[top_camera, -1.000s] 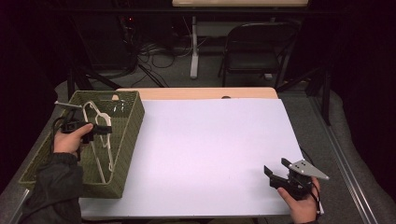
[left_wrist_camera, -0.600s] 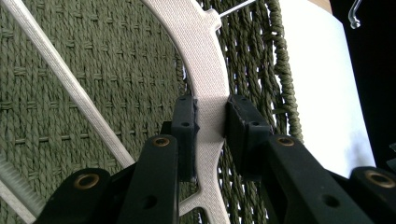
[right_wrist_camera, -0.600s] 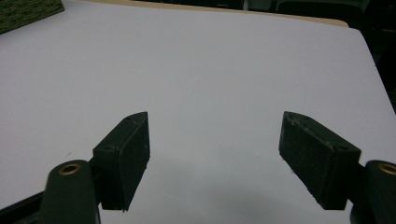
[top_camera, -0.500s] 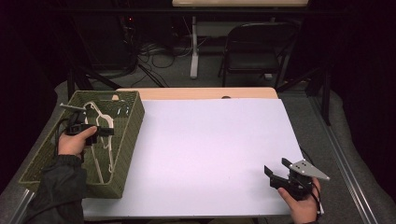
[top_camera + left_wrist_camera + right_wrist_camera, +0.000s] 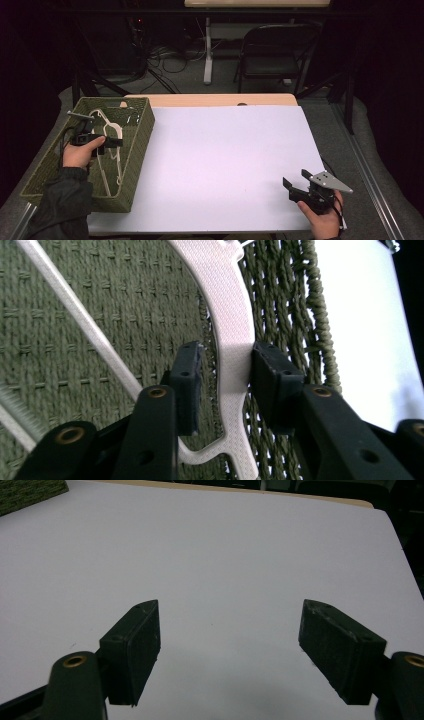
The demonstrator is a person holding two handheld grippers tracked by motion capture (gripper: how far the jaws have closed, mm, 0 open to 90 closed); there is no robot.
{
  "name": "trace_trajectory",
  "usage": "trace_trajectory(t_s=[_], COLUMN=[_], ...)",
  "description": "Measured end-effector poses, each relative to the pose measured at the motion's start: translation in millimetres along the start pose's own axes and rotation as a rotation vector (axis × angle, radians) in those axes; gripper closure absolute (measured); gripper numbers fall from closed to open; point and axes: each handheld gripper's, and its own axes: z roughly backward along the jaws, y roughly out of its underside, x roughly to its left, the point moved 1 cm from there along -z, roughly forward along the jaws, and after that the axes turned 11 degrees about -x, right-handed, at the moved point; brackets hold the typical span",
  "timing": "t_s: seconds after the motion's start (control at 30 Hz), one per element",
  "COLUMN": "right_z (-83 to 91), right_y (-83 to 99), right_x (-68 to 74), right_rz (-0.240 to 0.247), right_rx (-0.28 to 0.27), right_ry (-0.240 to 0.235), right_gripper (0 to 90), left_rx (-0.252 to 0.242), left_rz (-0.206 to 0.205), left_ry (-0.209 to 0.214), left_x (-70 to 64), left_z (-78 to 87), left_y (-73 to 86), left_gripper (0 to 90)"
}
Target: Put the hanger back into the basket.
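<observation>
You had your left gripper (image 5: 222, 385) down inside the green woven basket (image 5: 137, 145) at the table's left edge, its jaws set either side of a white plastic hanger (image 5: 231, 340); the pad (image 5: 272, 377) nearer the basket wall touched the hanger's arm, while the other pad (image 5: 187, 385) stood a little off it, so the grip looked nearly closed but not yet firm; the hanger lay along the basket's right wall, close against the weave, with more thin white hanger parts (image 5: 85, 320) across the basket floor beside it. Your right gripper (image 5: 240, 655) sat low near the table's front right corner, jaws spread wide and holding nothing, over the bare white table (image 5: 225, 160). By my reading you were at the grasping step, picking a hanger out of the basket; the next move called for closing fully on the arm, then lifting straight up and clear of the wall; the hangers seemed to overlap, so a slow lift would have shown whether a second one was coming along; the weave could also have caught a hook.
</observation>
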Motion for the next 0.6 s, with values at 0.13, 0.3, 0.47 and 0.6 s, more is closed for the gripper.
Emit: trace_trajectory(t_s=[0.13, 0.3, 0.47, 0.6], right_z=[-0.1, -0.3, 0.1, 0.7], right_y=[-0.1, 0.1, 0.0, -0.1], right_x=[0.5, 0.6, 0.0, 0.3], right_rz=[0.003, 0.003, 0.001, -0.001], right_rx=[0.002, 0.004, 0.001, 0.003], right_ry=[0.001, 0.002, 0.002, 0.004], right_gripper=[24.6, 24.6, 24.6, 24.6], left_rx=[0.006, -0.021, -0.043, -0.061], left_rz=[-0.041, -0.085, -0.142, -0.206], left_ry=[-0.025, -0.059, -0.079, -0.082], left_x=[-4.2, -9.8, -17.0, -25.6], left_z=[1.1, 6.7, 15.9, 26.6], left_y=[0.4, 0.0, 3.1, 8.8], left_gripper=[53.6, 42.0, 41.4, 41.4])
